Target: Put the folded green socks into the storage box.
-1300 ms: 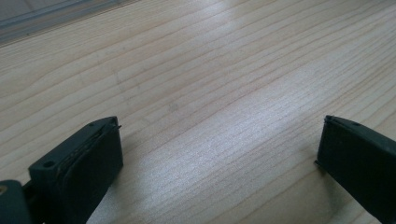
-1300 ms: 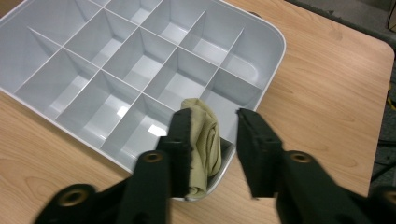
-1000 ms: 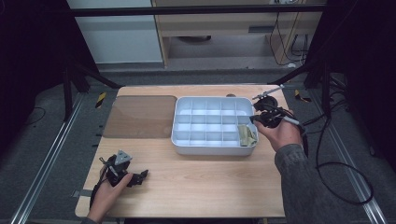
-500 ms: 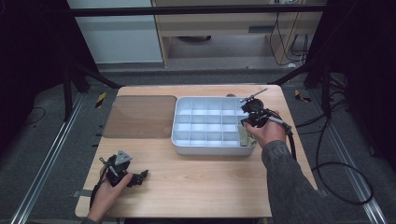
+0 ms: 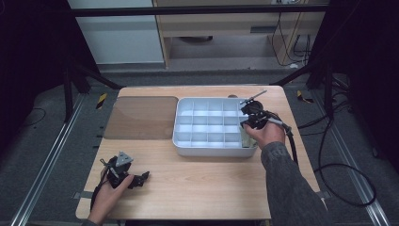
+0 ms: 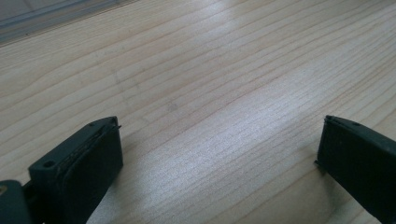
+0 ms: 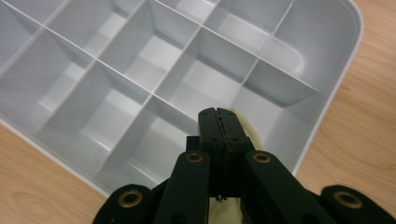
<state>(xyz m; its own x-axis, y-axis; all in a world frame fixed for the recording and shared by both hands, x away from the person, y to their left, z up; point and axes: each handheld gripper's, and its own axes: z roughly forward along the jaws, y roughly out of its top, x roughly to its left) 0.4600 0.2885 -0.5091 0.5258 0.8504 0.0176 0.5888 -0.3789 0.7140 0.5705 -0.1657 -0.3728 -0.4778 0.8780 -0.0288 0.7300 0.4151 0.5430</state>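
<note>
Wooden bench (image 5: pixel 207 188) with a white plastic compartment tray (image 5: pixel 209 126) and two handheld grippers.
Right gripper (image 7: pixel 219 122), fingers pressed together, hovers over the tray's near right corner cell, above a yellowish item (image 7: pixel 254 133); left gripper (image 6: pixel 219 154) rests on bare bench, fingers spread.

1. A pale wooden table (image 5: pixel 202 193) stood on a dark grey floor (image 5: pixel 42 141).
2. Beyond the table, a white cabinet (image 5: pixel 117 35) and a wooden shelf unit (image 5: pixel 221 23) lined the far wall.
3. Black cables (image 5: pixel 339 174) lay right of the table.
</note>
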